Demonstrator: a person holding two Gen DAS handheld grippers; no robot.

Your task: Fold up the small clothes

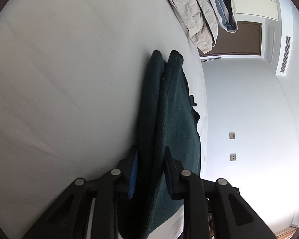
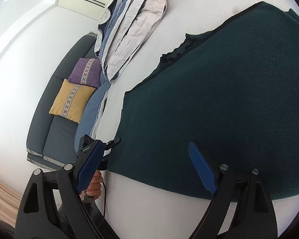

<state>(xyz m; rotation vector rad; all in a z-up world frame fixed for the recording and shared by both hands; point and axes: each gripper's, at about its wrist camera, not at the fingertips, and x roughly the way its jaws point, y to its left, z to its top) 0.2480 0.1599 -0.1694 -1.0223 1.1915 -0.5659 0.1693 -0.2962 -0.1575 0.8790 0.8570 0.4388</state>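
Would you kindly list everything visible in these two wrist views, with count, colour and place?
Garment: one, dark green, spread on the bed, its corner between the left jaws.
Bed: one, white sheet, under the garment.
Duvet: one, beige and blue, bunched at the bed's far end.
Sofa: one, dark grey, beside the bed.
Cushions: two, purple and yellow, on the sofa.
Door: one, brown, far wall.
Wall sockets: two, beige, on the white wall.
Left gripper: black with blue pads, shut on the garment's corner.
Right gripper: open, over the garment's near edge.
Hand: one, holding the left gripper's handle.
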